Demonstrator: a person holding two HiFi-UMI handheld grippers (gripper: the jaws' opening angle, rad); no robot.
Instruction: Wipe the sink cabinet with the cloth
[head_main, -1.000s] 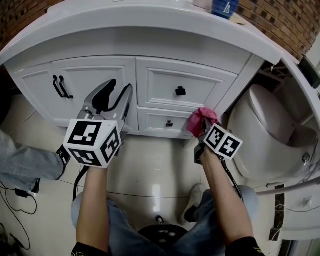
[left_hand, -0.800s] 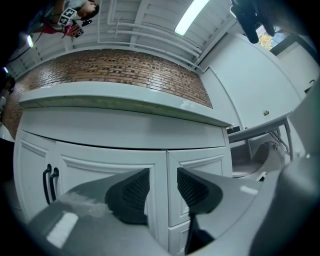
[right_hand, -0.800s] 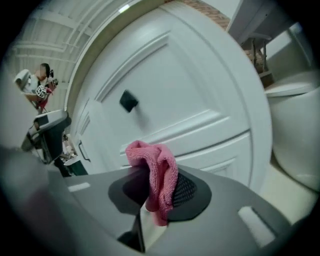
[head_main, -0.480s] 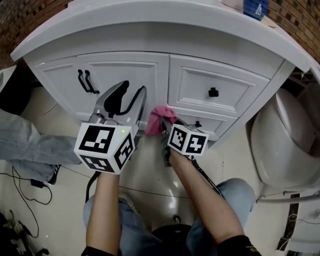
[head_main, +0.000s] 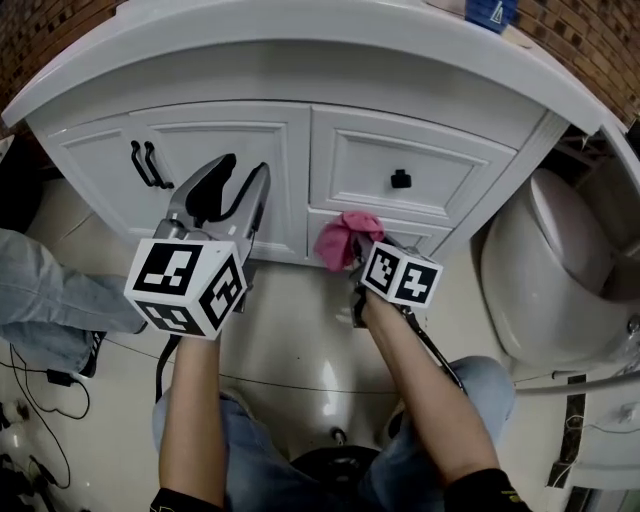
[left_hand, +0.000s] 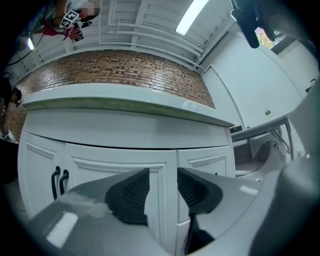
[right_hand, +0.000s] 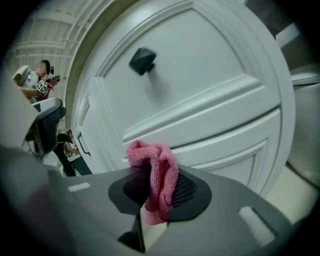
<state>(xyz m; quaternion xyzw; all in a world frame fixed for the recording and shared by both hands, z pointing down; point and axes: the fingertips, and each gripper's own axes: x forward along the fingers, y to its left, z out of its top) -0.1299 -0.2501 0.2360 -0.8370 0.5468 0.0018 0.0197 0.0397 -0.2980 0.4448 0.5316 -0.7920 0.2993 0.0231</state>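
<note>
The white sink cabinet (head_main: 220, 140) fills the top of the head view, with two black door handles (head_main: 145, 165) at left and a black drawer knob (head_main: 400, 180) at right. My right gripper (head_main: 352, 245) is shut on a pink cloth (head_main: 345, 238), which it holds against the lower drawer front just right of the door. In the right gripper view the cloth (right_hand: 155, 175) bunches between the jaws of that gripper (right_hand: 160, 187), under the knob (right_hand: 142, 59). My left gripper (head_main: 243, 172) stands open and empty before the left door; its view shows the gripper (left_hand: 162, 175) with jaws apart.
A white toilet (head_main: 545, 280) stands close to the cabinet's right side. A blue container (head_main: 490, 12) sits on the countertop (head_main: 300, 40). A person's jeans leg (head_main: 50, 300) and cables (head_main: 40, 380) lie on the tiled floor at left.
My right gripper swept the cloth left across the lower drawer, then came back a little to the right. The left gripper stayed open before the door.
</note>
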